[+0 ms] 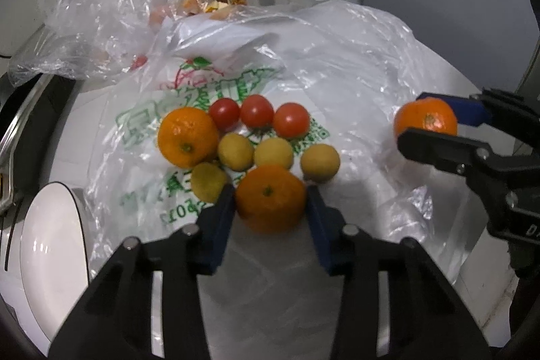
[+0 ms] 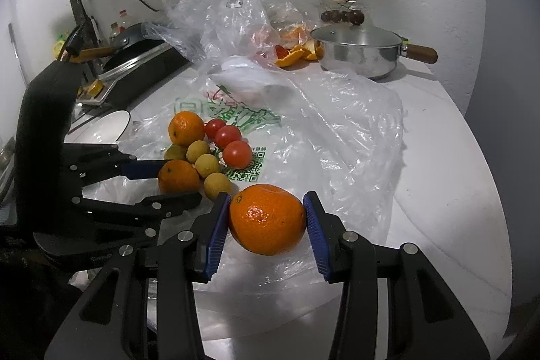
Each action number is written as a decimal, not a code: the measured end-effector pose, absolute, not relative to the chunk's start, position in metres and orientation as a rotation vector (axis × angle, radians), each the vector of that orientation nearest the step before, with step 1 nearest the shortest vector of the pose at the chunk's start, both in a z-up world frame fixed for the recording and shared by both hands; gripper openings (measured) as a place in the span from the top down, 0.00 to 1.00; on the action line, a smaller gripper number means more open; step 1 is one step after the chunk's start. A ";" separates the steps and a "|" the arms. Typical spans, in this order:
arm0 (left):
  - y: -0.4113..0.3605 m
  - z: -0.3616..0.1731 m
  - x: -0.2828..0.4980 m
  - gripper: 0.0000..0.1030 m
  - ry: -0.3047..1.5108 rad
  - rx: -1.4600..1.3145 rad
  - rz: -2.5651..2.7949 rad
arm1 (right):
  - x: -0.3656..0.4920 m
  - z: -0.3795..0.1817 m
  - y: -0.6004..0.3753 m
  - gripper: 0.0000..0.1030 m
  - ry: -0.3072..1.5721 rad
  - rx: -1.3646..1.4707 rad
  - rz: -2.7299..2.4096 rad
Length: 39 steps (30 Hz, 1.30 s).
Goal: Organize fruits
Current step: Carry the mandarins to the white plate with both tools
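On the white surface (image 2: 438, 157), over a printed plastic bag (image 1: 209, 83), left tongs (image 1: 270, 201) point steeply down, blue pads touching both sides of the near mandarin (image 1: 270, 198) at the front of the fruit pile. That fruit looks to be resting on the bag. No earlier frame, so just the state: narrow, clamped on it.

Right tongs (image 2: 266, 218) angle down less steeply, off to the right of the pile, gripping a second mandarin (image 2: 266, 218) pad to pad; in the right wrist view it looks lifted clear of the plastic.

Pile: a third mandarin (image 1: 187, 137) at back left, three cherry tomatoes (image 1: 258, 112) in a row behind, four small yellow fruits (image 1: 273, 152) between, all touching or nearly so.

White plate (image 1: 50, 245) sits left of the bag. Steel pot (image 2: 361, 53) with lid is at the far edge, orange peels (image 2: 297, 51) beside it.
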<state>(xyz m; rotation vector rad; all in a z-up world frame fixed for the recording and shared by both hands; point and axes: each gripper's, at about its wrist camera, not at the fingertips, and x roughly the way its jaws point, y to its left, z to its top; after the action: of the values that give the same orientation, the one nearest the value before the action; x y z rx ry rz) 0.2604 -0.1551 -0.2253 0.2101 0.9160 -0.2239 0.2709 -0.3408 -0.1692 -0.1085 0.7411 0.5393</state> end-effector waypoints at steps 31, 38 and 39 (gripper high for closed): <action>-0.070 -0.183 0.213 0.58 0.778 0.067 -0.196 | 0.233 -0.134 -0.251 0.55 0.681 -0.218 0.601; -0.039 -0.180 0.205 0.58 0.755 0.049 -0.150 | 0.231 -0.133 -0.226 0.55 0.683 -0.240 0.616; -0.033 -0.179 0.204 0.58 0.751 0.042 -0.146 | 0.230 -0.132 -0.220 0.55 0.685 -0.246 0.619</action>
<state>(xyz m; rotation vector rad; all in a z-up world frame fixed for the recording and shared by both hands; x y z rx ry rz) 0.2036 -0.0332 -0.1793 0.0420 0.7513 -0.1455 0.2305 -0.2205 -0.1322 -0.2455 0.6855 0.6186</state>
